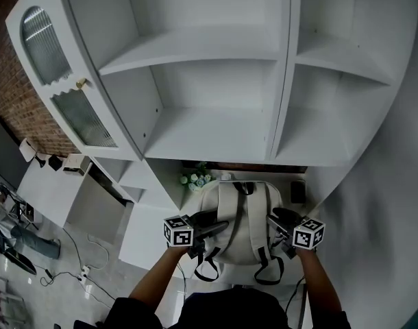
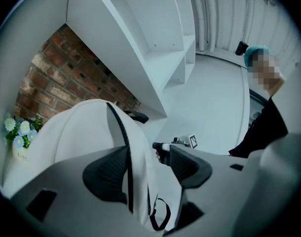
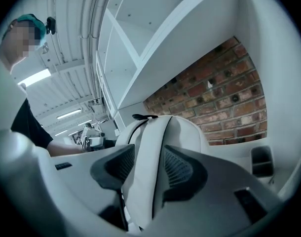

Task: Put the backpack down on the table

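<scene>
A white backpack (image 1: 240, 218) with black trim stands on the white table (image 3: 229, 149), its straps towards me. In the head view my left gripper (image 1: 219, 223) is at its left shoulder strap and my right gripper (image 1: 274, 225) at the right one. In the left gripper view the jaws (image 2: 148, 167) stand wide with the left strap (image 2: 138, 181) between them; it lies by one pad and clear of the other. The right gripper's jaws (image 3: 148, 169) also stand wide around the right strap (image 3: 145, 181), which hangs loosely between the pads.
A white shelf unit (image 1: 209, 115) rises over the table, with a brick wall (image 3: 214, 98) behind the backpack. A small pot of pale flowers (image 1: 195, 179) stands at the back left and a dark cup (image 1: 298, 192) at the back right.
</scene>
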Demonstrator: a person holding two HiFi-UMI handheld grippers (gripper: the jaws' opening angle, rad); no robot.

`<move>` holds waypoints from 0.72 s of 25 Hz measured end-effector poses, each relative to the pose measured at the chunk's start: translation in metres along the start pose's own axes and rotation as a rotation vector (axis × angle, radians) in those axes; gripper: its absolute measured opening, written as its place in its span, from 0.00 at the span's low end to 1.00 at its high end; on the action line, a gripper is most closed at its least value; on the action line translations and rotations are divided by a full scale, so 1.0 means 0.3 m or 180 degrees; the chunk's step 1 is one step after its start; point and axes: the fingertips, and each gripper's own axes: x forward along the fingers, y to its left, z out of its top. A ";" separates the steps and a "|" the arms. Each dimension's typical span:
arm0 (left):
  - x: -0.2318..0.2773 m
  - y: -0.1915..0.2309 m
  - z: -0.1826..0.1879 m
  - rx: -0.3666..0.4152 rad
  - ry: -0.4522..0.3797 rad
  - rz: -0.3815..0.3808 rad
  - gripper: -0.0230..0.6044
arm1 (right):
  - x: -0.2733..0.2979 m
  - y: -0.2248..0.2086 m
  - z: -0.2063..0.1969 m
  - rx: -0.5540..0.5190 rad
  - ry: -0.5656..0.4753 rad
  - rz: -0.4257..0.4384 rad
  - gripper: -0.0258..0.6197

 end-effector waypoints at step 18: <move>-0.332 -0.309 -0.079 0.0205 -0.0159 -0.0026 0.46 | -0.100 0.489 -0.087 -0.0113 -0.0286 -0.0138 0.33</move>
